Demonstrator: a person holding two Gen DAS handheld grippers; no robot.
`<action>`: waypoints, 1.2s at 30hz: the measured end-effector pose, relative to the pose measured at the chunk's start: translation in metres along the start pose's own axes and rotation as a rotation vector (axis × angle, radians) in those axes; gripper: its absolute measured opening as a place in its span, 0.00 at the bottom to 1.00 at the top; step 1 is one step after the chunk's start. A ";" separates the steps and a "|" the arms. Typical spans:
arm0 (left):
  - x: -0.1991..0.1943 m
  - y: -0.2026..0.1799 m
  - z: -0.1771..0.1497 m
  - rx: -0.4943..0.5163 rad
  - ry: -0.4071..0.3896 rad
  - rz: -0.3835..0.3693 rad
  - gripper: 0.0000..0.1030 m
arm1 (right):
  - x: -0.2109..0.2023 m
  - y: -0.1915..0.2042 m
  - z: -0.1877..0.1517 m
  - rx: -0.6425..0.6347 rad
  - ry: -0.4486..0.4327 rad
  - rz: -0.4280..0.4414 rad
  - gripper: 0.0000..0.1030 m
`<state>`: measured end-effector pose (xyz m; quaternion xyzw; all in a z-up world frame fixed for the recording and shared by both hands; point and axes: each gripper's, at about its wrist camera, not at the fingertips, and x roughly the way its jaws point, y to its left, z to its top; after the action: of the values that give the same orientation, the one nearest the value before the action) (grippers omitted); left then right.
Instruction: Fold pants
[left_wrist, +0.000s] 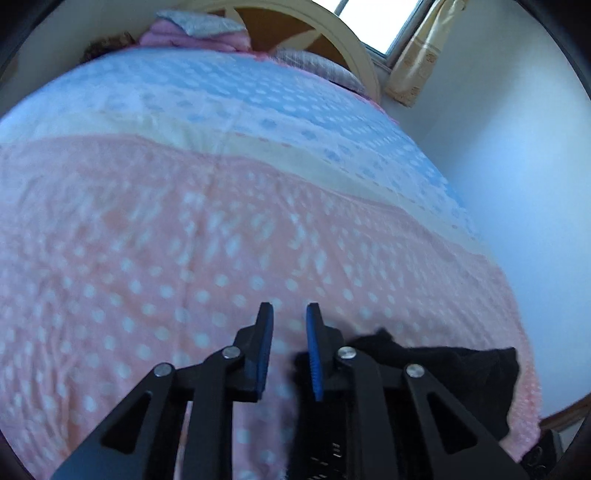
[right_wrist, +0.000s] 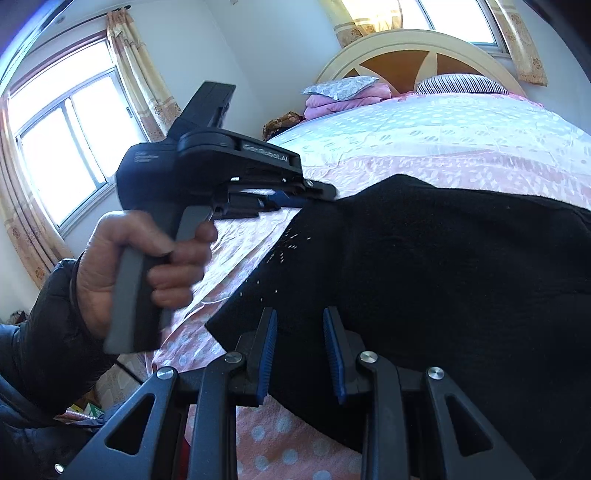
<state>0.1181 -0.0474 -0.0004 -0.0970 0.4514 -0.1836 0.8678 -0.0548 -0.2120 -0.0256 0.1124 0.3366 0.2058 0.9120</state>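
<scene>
The black fabric pants (right_wrist: 443, 258) lie spread on the pink, white-dotted bedspread (left_wrist: 184, 258), near the foot edge of the bed w/ a corner hanging toward the edge. In the left wrist view only a dark bunched part of the pants (left_wrist: 461, 365) shows, at lower right.

The left gripper (left_wrist: 290, 321), black w/ blue ribbed pads, hangs over the bedspread just beside the pants' edge; jaws slightly apart, nothing between them. In the right wrist view the left gripper (right_wrist: 321, 190) points at the pants' far left edge, its tip at or touching the cloth; the person's left hand (right_wrist: 147, 266) grips the grey handle, dark puffy sleeve at the wrist.

The right gripper (right_wrist: 300, 325) sits over the near pants edge, jaws spread, cloth below them, not pinched.

Beyond: cream arched wooden headboard (right_wrist: 424, 48), folded pink blankets (right_wrist: 340, 101), striped pillow (right_wrist: 461, 85), yellowish patterned curtains (right_wrist: 136, 85).
</scene>
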 end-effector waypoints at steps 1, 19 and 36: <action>-0.006 0.000 0.002 0.010 -0.023 0.038 0.19 | -0.001 0.001 0.000 -0.004 -0.001 -0.001 0.27; -0.029 -0.054 -0.057 0.267 -0.064 0.116 0.64 | -0.131 -0.085 0.004 0.305 -0.312 -0.287 0.52; -0.028 -0.042 -0.083 0.164 -0.052 0.041 0.91 | -0.151 -0.149 -0.025 0.585 -0.294 -0.329 0.60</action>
<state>0.0256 -0.0747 -0.0133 -0.0211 0.4138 -0.1994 0.8880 -0.1303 -0.4111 -0.0096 0.3411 0.2602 -0.0668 0.9008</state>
